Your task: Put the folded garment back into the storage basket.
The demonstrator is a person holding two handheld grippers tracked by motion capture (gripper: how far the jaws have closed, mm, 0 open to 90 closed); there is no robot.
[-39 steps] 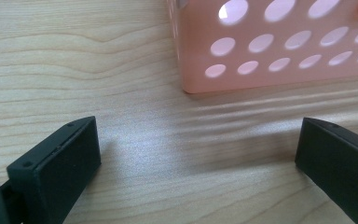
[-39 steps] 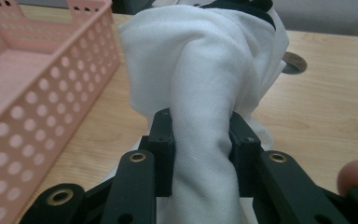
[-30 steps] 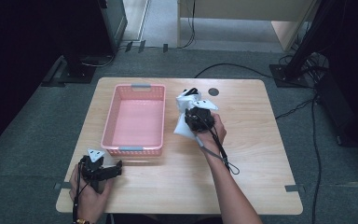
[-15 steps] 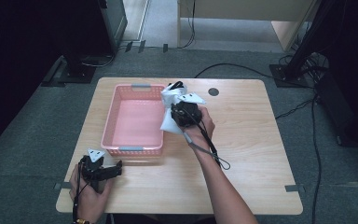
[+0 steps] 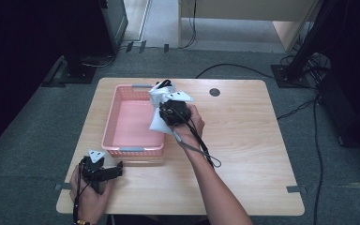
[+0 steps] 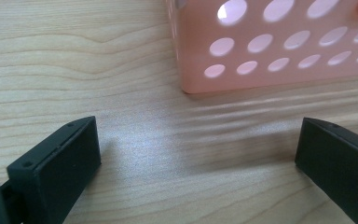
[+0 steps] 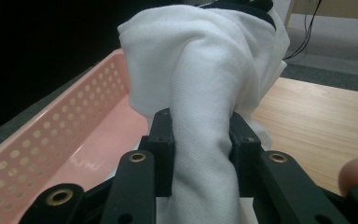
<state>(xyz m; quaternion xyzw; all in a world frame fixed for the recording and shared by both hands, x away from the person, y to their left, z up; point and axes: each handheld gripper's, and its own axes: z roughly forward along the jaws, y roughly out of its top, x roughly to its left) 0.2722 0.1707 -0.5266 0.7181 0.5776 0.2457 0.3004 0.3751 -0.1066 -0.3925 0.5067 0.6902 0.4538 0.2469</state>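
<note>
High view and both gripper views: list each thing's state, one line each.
Cloth: bunched, lifted, hanging over the basket's right edge.
Basket: upright on the table, nothing lying in it.
Right gripper: shut on the cloth.
Left gripper: open, holding nothing, low over the table near the basket.

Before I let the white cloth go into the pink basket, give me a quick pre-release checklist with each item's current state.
1. Right tool clamped on the white cloth: ok.
2. Cloth over the pink basket: not ok, it hangs over the right rim, partly outside.
3. Basket floor free for the cloth: ok.
4. Left tool open and apart from the basket: ok.
5. Black-edged part of the cloth hanging free: cannot tell.
</note>
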